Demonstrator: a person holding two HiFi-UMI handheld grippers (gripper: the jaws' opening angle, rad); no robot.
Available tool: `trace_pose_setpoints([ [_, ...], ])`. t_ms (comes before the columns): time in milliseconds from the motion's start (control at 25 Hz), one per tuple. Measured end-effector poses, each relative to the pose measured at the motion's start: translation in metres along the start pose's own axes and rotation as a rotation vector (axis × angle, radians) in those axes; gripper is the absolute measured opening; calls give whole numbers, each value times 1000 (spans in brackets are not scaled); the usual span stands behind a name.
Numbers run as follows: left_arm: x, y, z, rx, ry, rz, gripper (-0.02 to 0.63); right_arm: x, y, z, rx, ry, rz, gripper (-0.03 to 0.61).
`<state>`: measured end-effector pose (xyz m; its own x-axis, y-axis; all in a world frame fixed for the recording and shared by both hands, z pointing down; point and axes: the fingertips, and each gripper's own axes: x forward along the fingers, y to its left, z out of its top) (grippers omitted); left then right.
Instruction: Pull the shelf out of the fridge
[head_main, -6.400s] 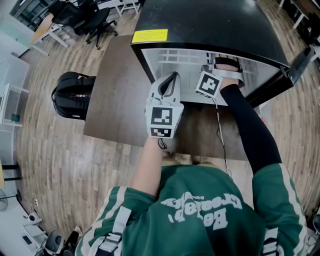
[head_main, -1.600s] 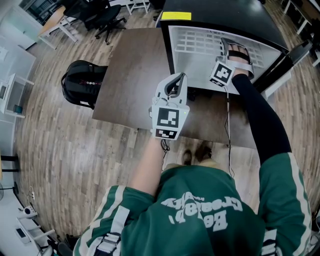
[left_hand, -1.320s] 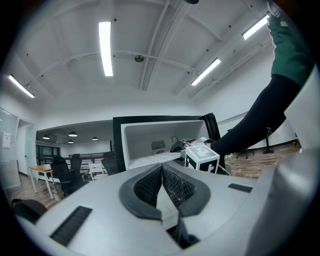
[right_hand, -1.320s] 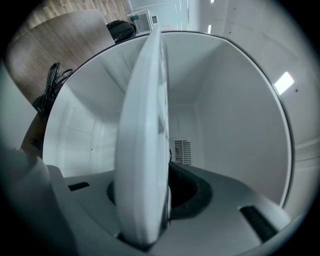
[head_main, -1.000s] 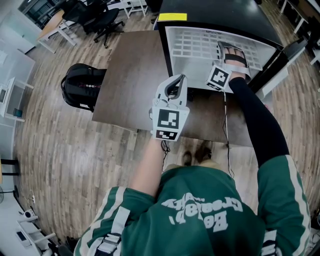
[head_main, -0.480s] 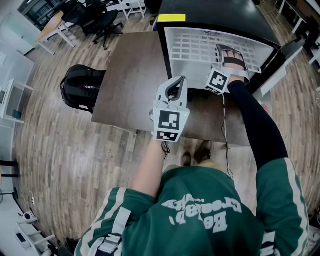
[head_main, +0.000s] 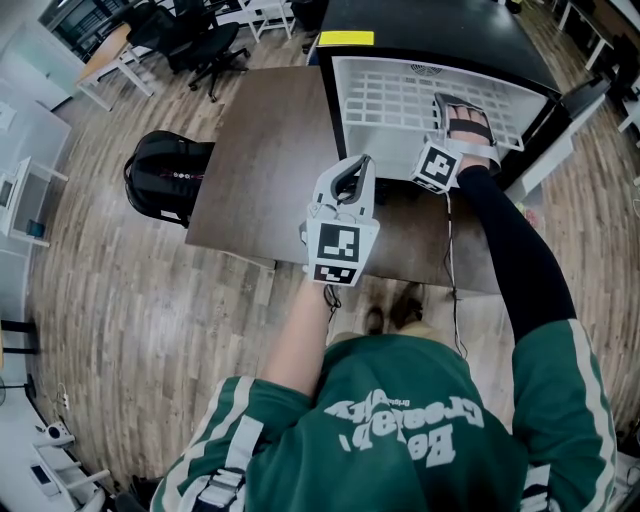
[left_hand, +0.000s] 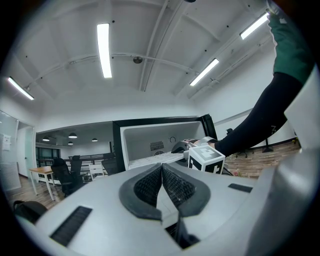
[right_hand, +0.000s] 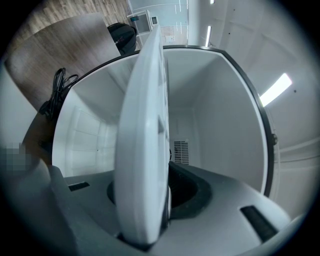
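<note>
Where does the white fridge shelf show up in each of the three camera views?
Head view: shelf at upper right, in the open front of the fridge, with the right claw on its front edge.
Left gripper view: shelf is a pale strip near centre, inside the fridge opening.
Right gripper view: shelf is edge-on, a vertical band through the centre, clamped by the right claw.
Shared landmark: vent grille on the fridge's back wall.

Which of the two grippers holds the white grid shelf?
The right gripper: its jaws clamp the white grid shelf's edge. The left gripper is shut, empty, over the brown wooden table.
</note>
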<state>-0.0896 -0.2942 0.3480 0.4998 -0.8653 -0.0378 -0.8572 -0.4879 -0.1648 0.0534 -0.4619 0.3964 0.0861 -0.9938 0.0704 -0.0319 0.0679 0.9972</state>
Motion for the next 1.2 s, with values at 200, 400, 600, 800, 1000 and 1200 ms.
trace_pose_setpoints([
  [200,0,0,3,0,-3,-2,17,-1,-1,2,17,-11,-9,104],
  [400,-1,-3,2,0,-3,-6,17,-2,1,-2,2,1,-4,103],
  [600,-1,-5,4,1,-6,-10,17,-4,0,-2,2,0,-6,103],
  [800,1,-7,4,0,-5,-17,17,-5,0,-2,-1,-2,-6,103],
  [1000,-3,-10,7,1,-7,-22,17,-12,0,0,6,-4,-13,103],
  [1200,-5,-10,7,3,-8,-19,17,-19,2,1,27,-16,-13,103],
])
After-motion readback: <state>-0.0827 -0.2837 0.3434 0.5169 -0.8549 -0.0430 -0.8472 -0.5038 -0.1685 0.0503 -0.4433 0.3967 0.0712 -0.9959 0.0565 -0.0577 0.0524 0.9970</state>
